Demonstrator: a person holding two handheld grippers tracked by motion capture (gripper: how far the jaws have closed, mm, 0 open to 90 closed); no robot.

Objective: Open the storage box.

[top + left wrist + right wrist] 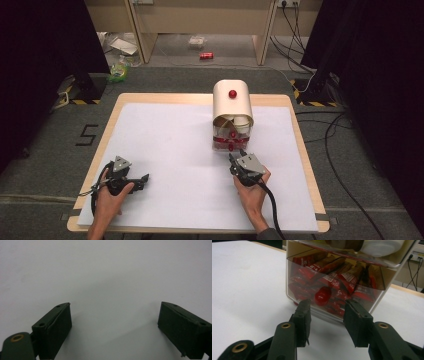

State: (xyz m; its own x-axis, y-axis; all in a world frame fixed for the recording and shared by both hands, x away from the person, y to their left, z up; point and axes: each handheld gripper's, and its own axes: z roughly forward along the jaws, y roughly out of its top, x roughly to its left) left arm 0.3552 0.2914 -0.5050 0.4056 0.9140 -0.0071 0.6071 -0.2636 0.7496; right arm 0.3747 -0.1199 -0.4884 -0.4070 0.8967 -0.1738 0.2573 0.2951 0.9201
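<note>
High view: a wooden table (300, 131) carries a large white sheet (170, 150) that leaves only a thin wood border on the far, left and right sides. Most of the sheet is bare, with wide open room across its left and middle. A cream container (232, 116) with a rounded top stands on the far right-centre part of the sheet, a red knob (232, 93) on its curved lid. Its lower clear drawer (230, 143) faces the person and has its own red knob. The right gripper (234, 159) is held just in front of that drawer, pointing at it, with a grey three-cornered plate on top. The left gripper (145, 177) sits low at the near left of the sheet, well apart from the container, pointing right.

Left gripper view: two black, blocky jaws stand spread wide over plain, smooth white sheet (107, 277), holding nothing.

Right gripper view: the right gripper (327, 308) has its jaws parted with a moderate gap, one on either side of the drawer's glossy red knob (322, 295), which lies just beyond the tips; no contact is visible. The clear plastic drawer (367, 293) is packed with red foil packets (352, 277). On the shelf above sits a white, round object (382, 246), only partly visible. The table's wooden edge (407, 290) runs behind at the right.
</note>
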